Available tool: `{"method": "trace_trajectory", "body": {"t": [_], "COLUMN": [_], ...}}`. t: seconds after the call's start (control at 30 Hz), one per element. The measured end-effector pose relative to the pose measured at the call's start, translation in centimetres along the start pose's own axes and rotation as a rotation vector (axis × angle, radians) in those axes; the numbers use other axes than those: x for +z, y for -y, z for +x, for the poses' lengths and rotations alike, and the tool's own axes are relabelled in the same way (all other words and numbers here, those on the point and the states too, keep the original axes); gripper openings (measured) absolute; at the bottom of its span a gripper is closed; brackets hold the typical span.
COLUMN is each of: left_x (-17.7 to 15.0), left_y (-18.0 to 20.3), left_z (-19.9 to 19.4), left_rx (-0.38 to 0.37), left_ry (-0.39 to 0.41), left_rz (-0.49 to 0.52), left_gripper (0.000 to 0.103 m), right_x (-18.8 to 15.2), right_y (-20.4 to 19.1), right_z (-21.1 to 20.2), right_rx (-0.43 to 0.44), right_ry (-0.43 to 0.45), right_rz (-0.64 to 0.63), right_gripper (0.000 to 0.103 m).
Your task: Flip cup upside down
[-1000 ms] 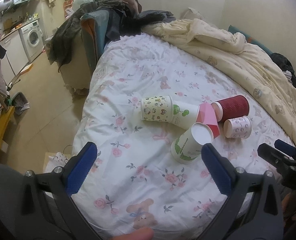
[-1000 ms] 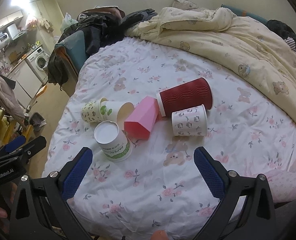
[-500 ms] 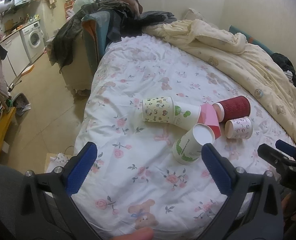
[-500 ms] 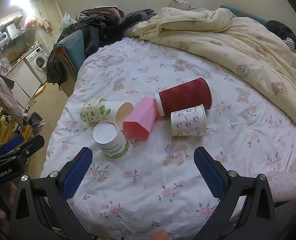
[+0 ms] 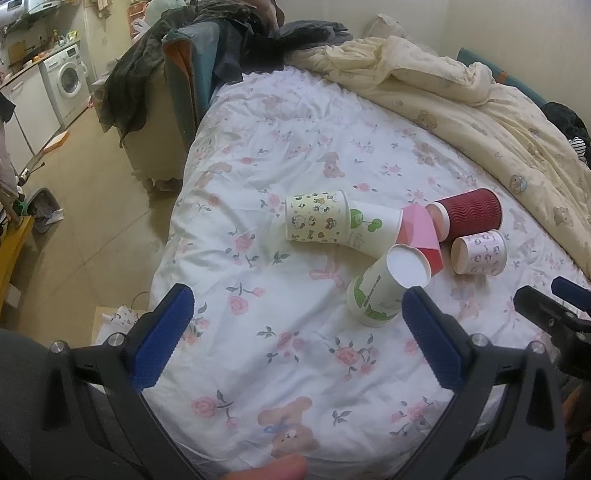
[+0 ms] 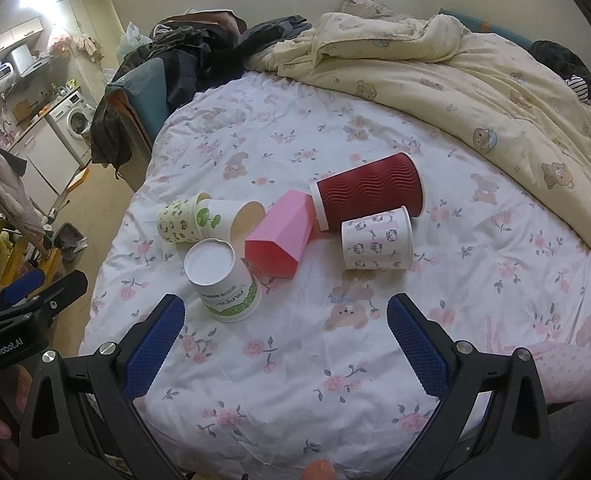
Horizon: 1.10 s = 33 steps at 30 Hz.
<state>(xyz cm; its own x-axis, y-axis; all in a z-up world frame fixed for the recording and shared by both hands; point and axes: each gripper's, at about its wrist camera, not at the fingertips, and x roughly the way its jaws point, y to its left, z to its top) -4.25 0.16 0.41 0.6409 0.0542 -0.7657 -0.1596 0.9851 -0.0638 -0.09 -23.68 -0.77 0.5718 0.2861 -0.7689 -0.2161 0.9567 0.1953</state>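
Several cups lie in a cluster on the floral bed sheet [image 6: 295, 360]. A white-and-green paper cup [image 6: 223, 280] [image 5: 387, 288] stands upside down, base up. A pink faceted cup [image 6: 281, 236], a dark red ribbed cup [image 6: 369, 190], a white cartoon-print cup [image 6: 375, 238], and a yellow-green cup [image 5: 315, 220] nested with a white cup [image 5: 371, 226] lie on their sides. My left gripper [image 5: 295, 344] is open and empty, near the bed's front edge, just short of the upside-down cup. My right gripper [image 6: 285, 346] is open and empty, in front of the cluster.
A cream quilt [image 6: 475, 80] is bunched along the far right of the bed. Dark clothes [image 5: 215, 36] are piled on a chair at the bed's far left corner. The floor [image 5: 87, 208] and a washing machine [image 5: 67, 80] lie left of the bed.
Both grippers have drifted very slightly; the cups sit where they were. Both jaws stay open.
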Motion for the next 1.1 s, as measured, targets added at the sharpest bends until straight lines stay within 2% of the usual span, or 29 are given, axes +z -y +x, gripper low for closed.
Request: {"method": "trace_trajectory", "body": {"t": [1.1], "left_x": [0.14], "left_y": [-0.54], "left_z": [-0.11], "left_rx": [0.002], "left_ry": [0.007], "left_rz": [0.007], "left_gripper": [0.103], "right_x": [0.07], "right_y": [-0.29], "right_z": [-0.57], "right_rx": [0.001], "right_ry": [0.002], "right_rz": [0.007], "right_gripper": [0.103]}}
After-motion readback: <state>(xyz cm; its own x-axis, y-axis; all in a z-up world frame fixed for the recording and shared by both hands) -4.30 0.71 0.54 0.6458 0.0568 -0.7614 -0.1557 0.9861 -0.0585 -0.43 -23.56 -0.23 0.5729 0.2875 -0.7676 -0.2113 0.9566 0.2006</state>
